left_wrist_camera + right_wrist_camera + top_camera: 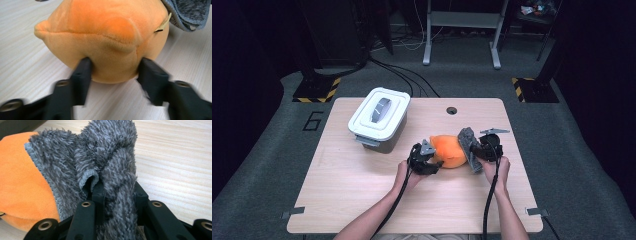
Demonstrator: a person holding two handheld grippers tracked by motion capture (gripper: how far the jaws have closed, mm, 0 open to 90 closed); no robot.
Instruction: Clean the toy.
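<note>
Orange plush, rounded and short-napped, is lying on the pale wooden table (pixel 362 200), near the middle, between the two grippers. This orange plush toy (pixel 448 151) is running its long axis left to right across the table. The left gripper (pixel 432 161) is sitting at its left end; in the left gripper view the black fingers (pixel 82 75) are straddling the toy's lower bulge, touching it on both sides, dents shallow. Whether they are squeezing or merely resting: cannot tell. The right gripper (pixel 476 150) is pinching a fold of grey fuzzy cloth (pixel 110 177), which is draping against the toy's right end. The left hand is the nearer to the toy body. A white lidded plastic bin (pixel 378 119) is standing well apart, back left.
</note>
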